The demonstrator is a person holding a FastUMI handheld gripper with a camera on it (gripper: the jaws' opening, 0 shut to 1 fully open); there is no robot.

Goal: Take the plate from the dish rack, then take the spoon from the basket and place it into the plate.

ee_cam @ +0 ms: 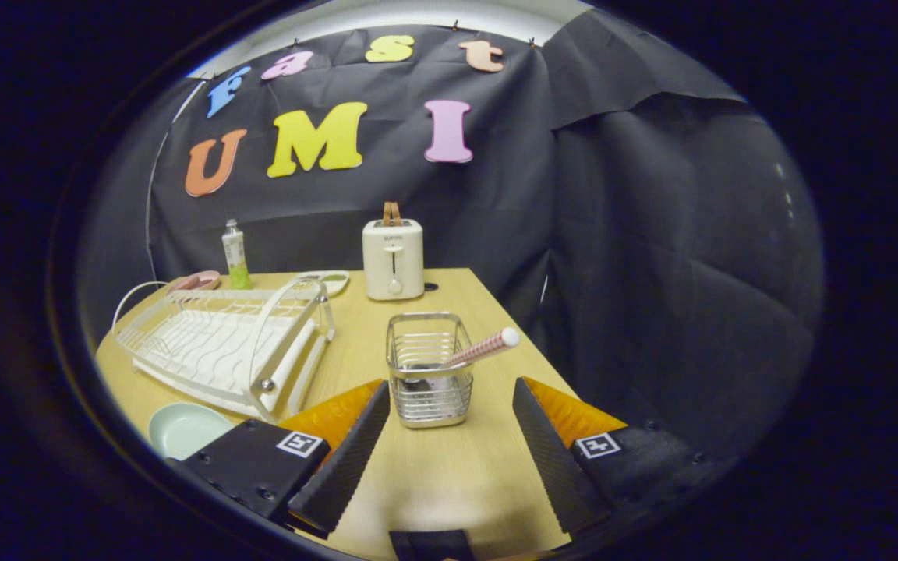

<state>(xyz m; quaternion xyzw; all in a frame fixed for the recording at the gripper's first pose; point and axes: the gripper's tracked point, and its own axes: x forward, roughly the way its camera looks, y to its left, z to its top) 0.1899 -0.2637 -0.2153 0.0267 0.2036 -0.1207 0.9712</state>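
Gripper (449, 405) is wide open, holding nothing. The pale green round plate (184, 428) sits on the wooden table (449, 483) beside the white dish rack (223, 347). The pink-handled spoon (480, 349) leans in the wire basket (427, 370) just ahead; looks light, probably slippery, so pinch the handle

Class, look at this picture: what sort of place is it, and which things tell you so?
Probably a mock kitchen counter set up in a cloth-walled booth: a toaster, a white dish rack and a wire basket holding a spoon stand on a wooden table. The hand-held gripper is open before the basket.
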